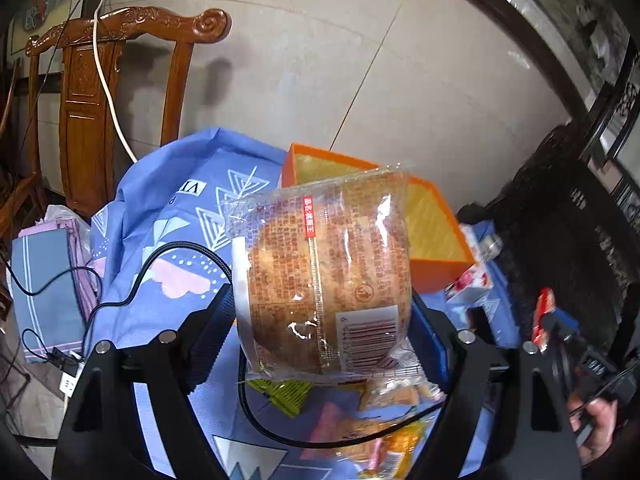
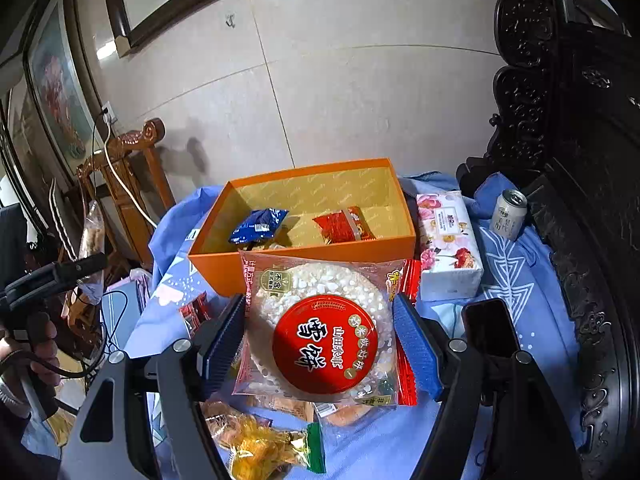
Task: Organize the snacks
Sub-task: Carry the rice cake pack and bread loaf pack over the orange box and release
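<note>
Grippers both loaded — left gripper [image 1: 324,320] clamps bread packet [image 1: 324,272], right gripper [image 2: 320,336] clamps rice cracker pack [image 2: 320,328] — orange box [image 2: 304,256] just beyond.

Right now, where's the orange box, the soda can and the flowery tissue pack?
Orange box [image 2: 320,258]: right wrist view, on its front wall.
Can [image 2: 508,216]: right wrist view, on its side, below the top.
Tissue pack [image 2: 448,236]: right wrist view, on its flowered top face.

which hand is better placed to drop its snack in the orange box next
Right, probably. The right gripper holds the rice cracker pack just in front of the orange box, whose open top faces it. The left gripper holds a bread pack beside the box's corner.
</note>
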{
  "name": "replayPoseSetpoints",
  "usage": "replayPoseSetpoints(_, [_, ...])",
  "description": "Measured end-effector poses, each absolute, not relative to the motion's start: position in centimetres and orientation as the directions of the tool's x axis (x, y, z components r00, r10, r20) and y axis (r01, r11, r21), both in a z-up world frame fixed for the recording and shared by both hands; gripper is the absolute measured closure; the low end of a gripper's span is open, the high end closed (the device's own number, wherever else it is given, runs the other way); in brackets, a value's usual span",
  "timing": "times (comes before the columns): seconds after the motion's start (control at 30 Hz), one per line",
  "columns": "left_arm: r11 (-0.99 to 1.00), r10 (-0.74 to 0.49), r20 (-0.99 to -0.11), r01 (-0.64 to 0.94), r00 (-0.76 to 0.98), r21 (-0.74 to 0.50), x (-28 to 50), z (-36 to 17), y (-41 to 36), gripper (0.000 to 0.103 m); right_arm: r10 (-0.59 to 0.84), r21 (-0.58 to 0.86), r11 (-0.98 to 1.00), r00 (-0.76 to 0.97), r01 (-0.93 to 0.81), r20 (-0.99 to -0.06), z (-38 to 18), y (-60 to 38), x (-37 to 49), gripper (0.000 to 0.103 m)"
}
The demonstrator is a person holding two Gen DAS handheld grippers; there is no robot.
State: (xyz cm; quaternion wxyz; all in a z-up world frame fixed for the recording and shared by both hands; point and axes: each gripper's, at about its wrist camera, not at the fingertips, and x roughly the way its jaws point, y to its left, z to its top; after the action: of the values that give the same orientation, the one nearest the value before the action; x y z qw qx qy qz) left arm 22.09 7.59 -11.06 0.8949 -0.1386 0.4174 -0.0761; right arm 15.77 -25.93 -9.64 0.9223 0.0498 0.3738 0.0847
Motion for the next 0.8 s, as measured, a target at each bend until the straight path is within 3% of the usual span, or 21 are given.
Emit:
replayPoseSetpoints(0.4, [0.966,-0.222,-0.867,0.223,0.446,-0.132,19.2,-20.3,0.8,0.024,0.157,0.108,0.988,0.706,-0.114,-0.691,-9.7,-25.6,14.5,0.029])
replayPoseSetpoints(0.6, [0.948,-0.136,-0.83,0.314,0.541,0.05,17.4,-17.7,-2.7,0.022,0.131,0.126,0.99,0.717,-0.061,-0.684,-9.2,-27.5,14.0,0.029])
replayPoseSetpoints(0.8, [0.935,-0.039,-0.797,0.304,0.602,0.183,19.7,-17.0,-3.2,0.021,0.119,0.144,0.989,0.698,-0.023,-0.706,-10.4,-28.5,14.0,0.029])
